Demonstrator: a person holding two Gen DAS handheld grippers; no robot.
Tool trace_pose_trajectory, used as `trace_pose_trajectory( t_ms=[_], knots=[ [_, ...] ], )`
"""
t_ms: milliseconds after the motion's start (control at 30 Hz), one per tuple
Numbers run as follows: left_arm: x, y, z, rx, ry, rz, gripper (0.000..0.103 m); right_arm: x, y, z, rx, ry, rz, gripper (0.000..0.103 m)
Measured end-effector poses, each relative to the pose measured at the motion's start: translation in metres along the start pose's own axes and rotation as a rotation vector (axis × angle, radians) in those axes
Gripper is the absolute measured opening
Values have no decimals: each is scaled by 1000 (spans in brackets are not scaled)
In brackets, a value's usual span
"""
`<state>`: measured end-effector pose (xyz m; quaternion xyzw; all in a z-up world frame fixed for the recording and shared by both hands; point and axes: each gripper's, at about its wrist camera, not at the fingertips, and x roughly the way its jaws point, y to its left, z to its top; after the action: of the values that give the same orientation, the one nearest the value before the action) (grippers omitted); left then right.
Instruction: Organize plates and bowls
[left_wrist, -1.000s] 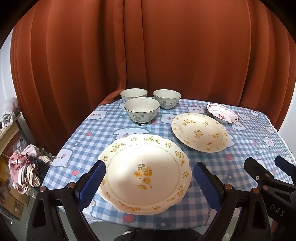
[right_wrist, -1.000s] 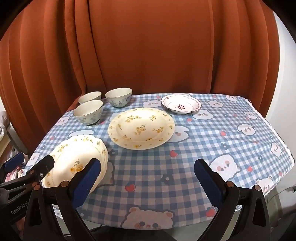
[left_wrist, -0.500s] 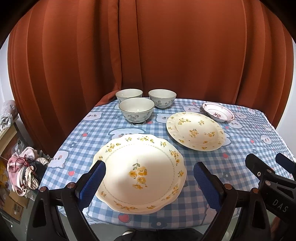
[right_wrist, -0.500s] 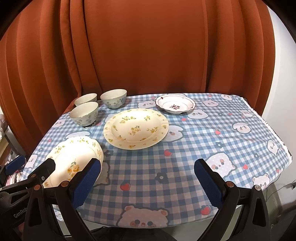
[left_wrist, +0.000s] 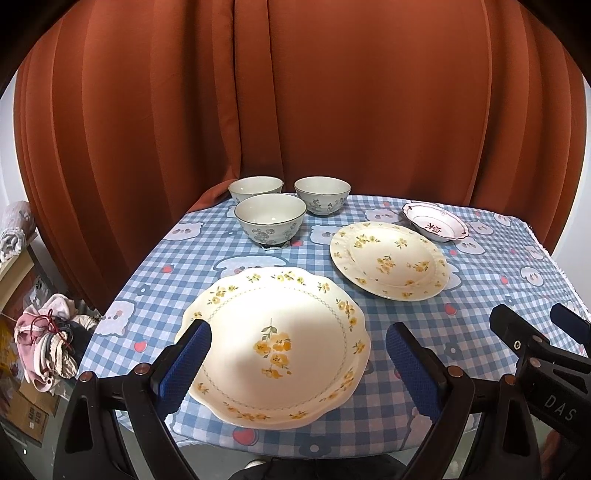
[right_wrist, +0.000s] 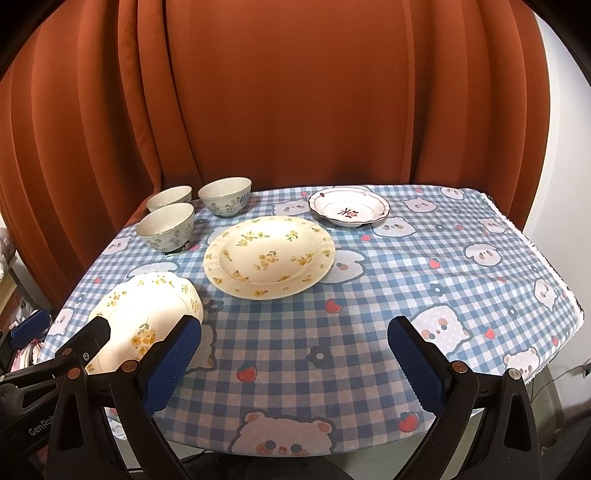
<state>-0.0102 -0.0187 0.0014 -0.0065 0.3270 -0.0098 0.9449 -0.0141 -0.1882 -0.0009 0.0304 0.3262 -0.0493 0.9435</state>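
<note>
An orange curtain (left_wrist: 332, 92) backs the checked surface (right_wrist: 369, 314). Only the left view shows laundry (left_wrist: 44, 343) below. The scalloped plate (left_wrist: 273, 347) lies between the left gripper's (left_wrist: 297, 360) wide jaws; the right gripper's (right_wrist: 293, 356) wide jaws frame bare cloth, 3 bowls (right_wrist: 166, 225) beyond.

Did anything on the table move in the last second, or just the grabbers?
Only the grabbers moved. Both the left gripper and the right gripper backed away and rose slightly, jaws open and empty throughout. The scalloped plate, round flowered plate, red-patterned dish and three bowls stayed put.
</note>
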Motion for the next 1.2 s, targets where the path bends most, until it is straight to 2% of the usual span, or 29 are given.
trace_pose_trajectory(
  t_ms=[1200],
  knots=[
    [2,-4,0,3,2,3,96,2,-3,-1,3,4,2,102]
  ],
)
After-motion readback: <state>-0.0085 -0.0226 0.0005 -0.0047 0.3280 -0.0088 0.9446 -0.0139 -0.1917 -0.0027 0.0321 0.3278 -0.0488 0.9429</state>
